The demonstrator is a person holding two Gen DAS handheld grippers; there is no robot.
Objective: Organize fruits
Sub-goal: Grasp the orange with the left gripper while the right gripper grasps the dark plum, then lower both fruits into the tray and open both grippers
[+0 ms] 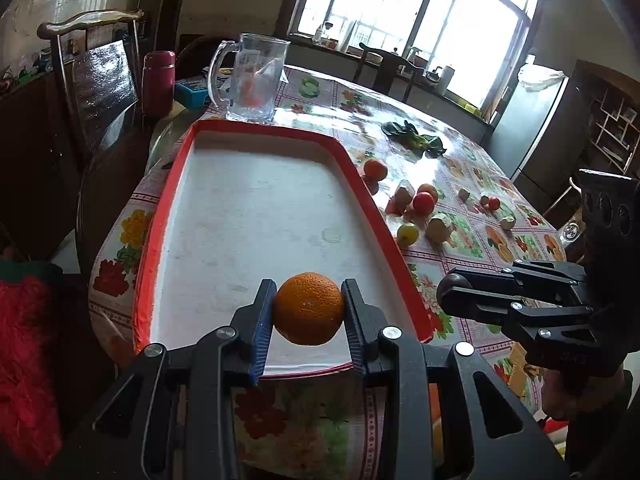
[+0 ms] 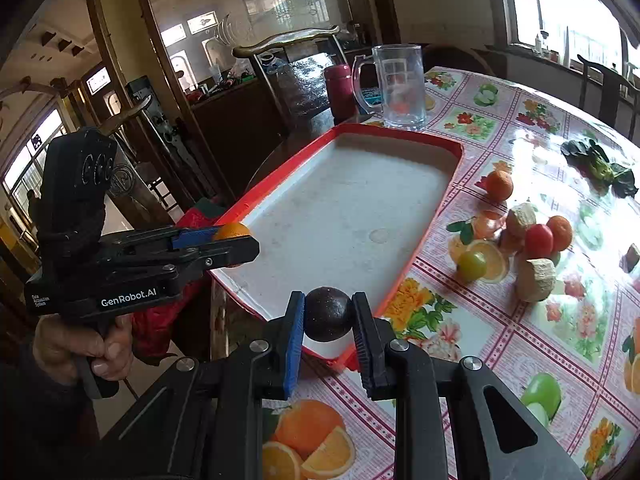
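a round table [image 2: 500, 352] under a glossy, plastic-looking cloth printed with fruit and flower squares carries everything. on it lies a shallow rectangular tray [image 1: 374, 200] with a red rim, clipped corners and a matt white, faintly speckled floor, bare inside. behind the tray stands a clear glass mug [image 1: 252, 80] with a thick handle. beside the tray's right edge lie loose fruits [image 2: 532, 236]: smooth red and orange rounds, a yellow-green one, and rough tan chunks, with dark crinkled leaves [image 1: 416, 140] further back. the left gripper [image 1: 308, 312], black with ribbed blue pads, points down over the tray's near end, its jaws clamped on a pebbly-skinned orange [image 1: 309, 308] held above the white floor. the right gripper [image 2: 329, 320] points down at the tray's near right corner, jaws pressed onto a dark, dull, round fruit [image 2: 328, 314] with fine specks, held just above the rim. in the right wrist view a hand [image 2: 88, 344] wraps the left gripper's handle from below.
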